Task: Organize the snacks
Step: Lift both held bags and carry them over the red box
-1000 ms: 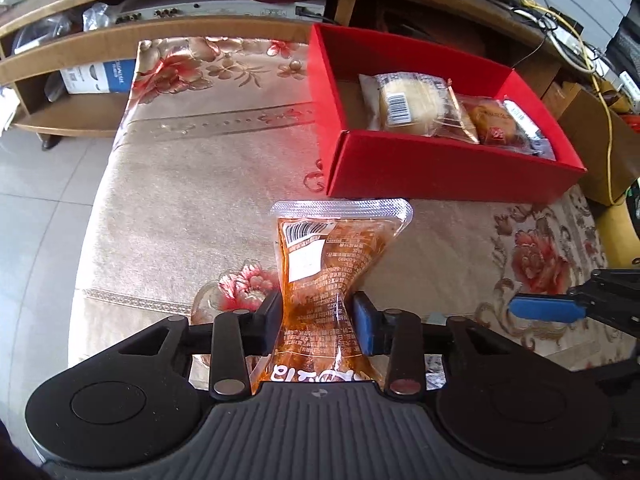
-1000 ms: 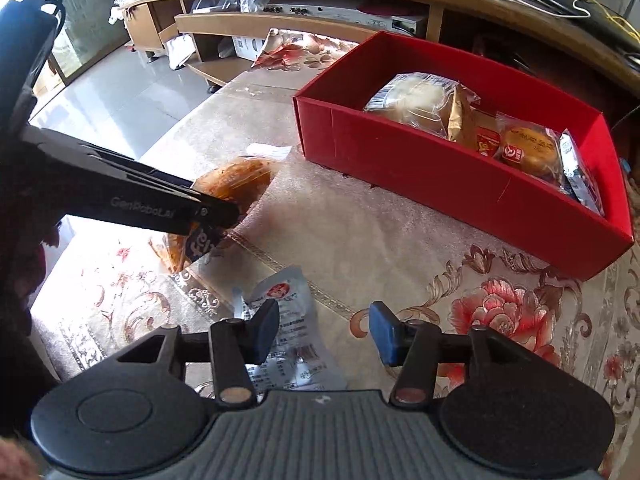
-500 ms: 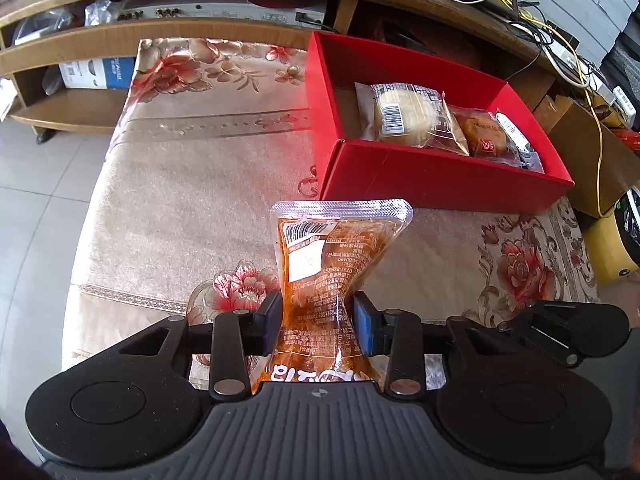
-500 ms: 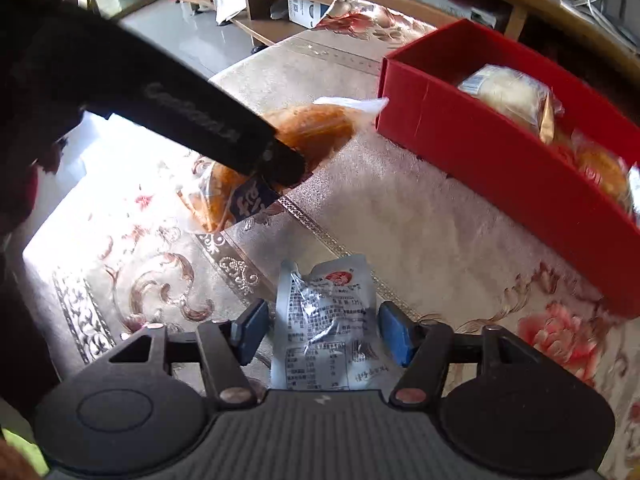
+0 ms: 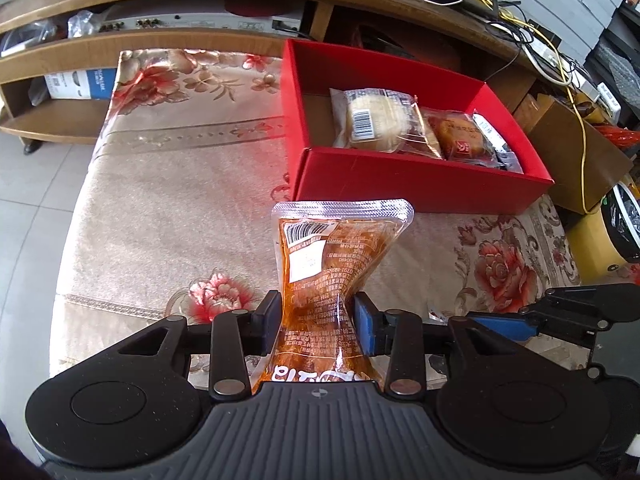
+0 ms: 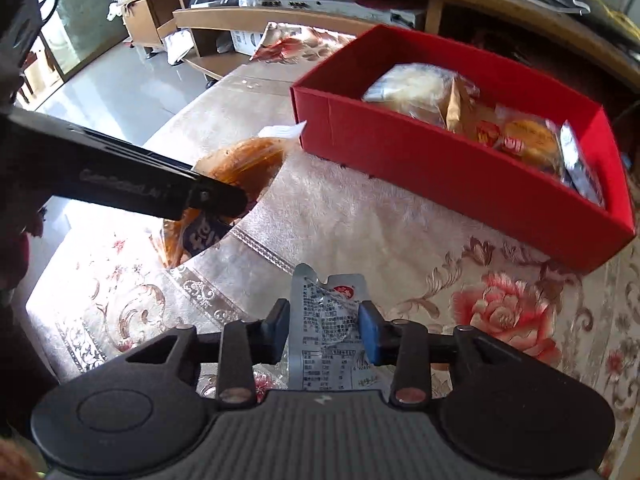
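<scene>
My left gripper (image 5: 318, 322) is shut on an orange snack packet (image 5: 332, 256) and holds it above the floral cloth, short of the red box (image 5: 420, 190). The box holds a pale bun packet (image 5: 376, 122) and a brown cake packet (image 5: 460, 138). My right gripper (image 6: 324, 330) has closed its fingers around a silver snack packet (image 6: 330, 320), which sits between the pads. The left gripper and orange packet (image 6: 240, 168) show at the left of the right wrist view, with the red box (image 6: 440, 164) beyond. The right gripper (image 5: 520, 326) shows at the left wrist view's right edge.
The cloth-covered table (image 5: 180, 200) ends at tiled floor (image 5: 28, 208) on the left. A wooden shelf unit (image 5: 160, 36) with electronics and cables stands behind the box. A brown cabinet (image 5: 576, 160) stands at the right.
My right gripper has come down over the silver packet and narrowed its jaws onto it. My left gripper has carried the orange packet slightly nearer the red box.
</scene>
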The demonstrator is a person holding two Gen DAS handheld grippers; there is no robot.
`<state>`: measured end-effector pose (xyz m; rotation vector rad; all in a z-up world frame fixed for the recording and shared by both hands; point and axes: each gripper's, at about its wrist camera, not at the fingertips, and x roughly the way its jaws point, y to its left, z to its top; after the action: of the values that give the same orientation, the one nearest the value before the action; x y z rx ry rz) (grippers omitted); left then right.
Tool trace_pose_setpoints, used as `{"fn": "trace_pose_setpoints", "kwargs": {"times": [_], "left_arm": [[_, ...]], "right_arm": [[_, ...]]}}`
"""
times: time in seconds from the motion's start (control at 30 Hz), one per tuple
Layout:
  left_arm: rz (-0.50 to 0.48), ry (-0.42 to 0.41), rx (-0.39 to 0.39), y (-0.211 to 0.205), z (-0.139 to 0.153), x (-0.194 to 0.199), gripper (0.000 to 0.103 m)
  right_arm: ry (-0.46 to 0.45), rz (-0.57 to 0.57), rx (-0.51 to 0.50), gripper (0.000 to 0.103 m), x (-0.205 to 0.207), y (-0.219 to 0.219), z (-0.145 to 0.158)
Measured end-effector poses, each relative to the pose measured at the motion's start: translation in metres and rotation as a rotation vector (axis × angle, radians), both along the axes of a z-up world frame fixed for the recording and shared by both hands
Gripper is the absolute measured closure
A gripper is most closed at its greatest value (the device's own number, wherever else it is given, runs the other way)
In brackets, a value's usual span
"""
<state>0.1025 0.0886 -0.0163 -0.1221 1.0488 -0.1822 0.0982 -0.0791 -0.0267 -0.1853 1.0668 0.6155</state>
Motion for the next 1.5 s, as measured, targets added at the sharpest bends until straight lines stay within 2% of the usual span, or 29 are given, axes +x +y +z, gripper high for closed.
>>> {"fn": "trace_pose_setpoints", "kwargs": {"times": [0.13,0.2,0.33,0.43,0.5,0.7,1.07,1.5], "left_arm": [[-0.01,0.006,0.004,-0.002,-0.002,0.0,0.056],[-0.007,0.007,0.003,-0.001,-0.002,0.0,0.056],[-0.004,0.015,0.003,0.001,-0.004,0.001,0.055],[-0.01,0.018,0.0,0.0,-0.005,0.002,0.055],[-0.012,0.019,-0.003,0.0,-0.005,0.002,0.055],[-0.021,0.007,-0.014,-0.003,-0.001,0.0,0.054],[-0.035,-0.045,-0.012,-0.019,0.014,0.001,0.054],[-0.069,-0.123,0.018,-0.055,0.033,0.013,0.054]], "right_arm": [[0.007,0.044,-0.003,0.065,0.001,0.008,-0.004],[-0.011,0.066,-0.028,0.051,0.0,0.012,-0.008],[0.011,0.086,-0.065,0.04,0.002,0.018,-0.024],[-0.021,0.072,-0.09,0.042,-0.001,0.021,-0.026],[-0.019,0.046,-0.093,0.053,0.0,0.019,-0.024],[0.016,-0.002,-0.064,0.054,-0.004,0.003,-0.021],[-0.089,-0.17,0.011,0.054,0.001,-0.039,0.016],[-0.163,-0.281,0.071,0.054,0.018,-0.065,0.044]]}}
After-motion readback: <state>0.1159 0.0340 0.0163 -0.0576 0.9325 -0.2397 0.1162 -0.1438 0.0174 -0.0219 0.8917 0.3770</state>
